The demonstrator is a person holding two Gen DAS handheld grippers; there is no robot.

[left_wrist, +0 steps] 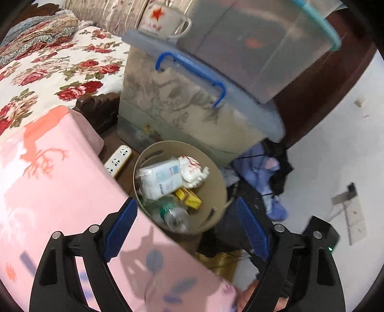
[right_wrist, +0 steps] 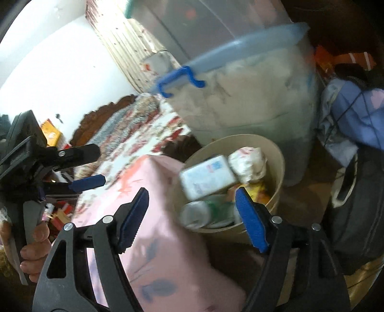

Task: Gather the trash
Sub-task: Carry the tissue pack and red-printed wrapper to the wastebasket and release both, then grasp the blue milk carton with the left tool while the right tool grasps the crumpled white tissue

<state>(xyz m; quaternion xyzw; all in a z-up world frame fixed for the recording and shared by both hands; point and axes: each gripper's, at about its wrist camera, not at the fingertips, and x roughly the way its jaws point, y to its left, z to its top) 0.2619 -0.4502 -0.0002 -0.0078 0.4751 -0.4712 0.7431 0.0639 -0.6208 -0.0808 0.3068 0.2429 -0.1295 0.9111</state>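
Note:
A round beige trash bin (left_wrist: 217, 178) (right_wrist: 279, 168) stands on the floor beside the bed. Inside lie a white tissue pack (left_wrist: 159, 177) (right_wrist: 207, 176), a crumpled white wrapper (left_wrist: 194, 170) (right_wrist: 248, 163), a yellow box (left_wrist: 188, 198) and a clear plastic bottle (left_wrist: 174, 216) (right_wrist: 196, 212). My left gripper (left_wrist: 186, 228) hangs open just above the bin's near rim, nothing between its blue pads. My right gripper (right_wrist: 192, 217) is open too, over the bin's near left edge, and holds nothing. The left gripper (right_wrist: 87, 182) also shows at the left of the right wrist view, held by a hand (right_wrist: 33, 247).
A pink cushioned block (left_wrist: 60, 192) (right_wrist: 168, 240) presses close on the bin's left. Behind the bin stand stacked translucent storage boxes (left_wrist: 192, 105) (right_wrist: 244, 96) with a mug (left_wrist: 165, 20) on top. A power strip (left_wrist: 118, 159), blue clothes (left_wrist: 259, 172), a dark bag (right_wrist: 355, 204) and the floral bed (left_wrist: 55, 72) surround it.

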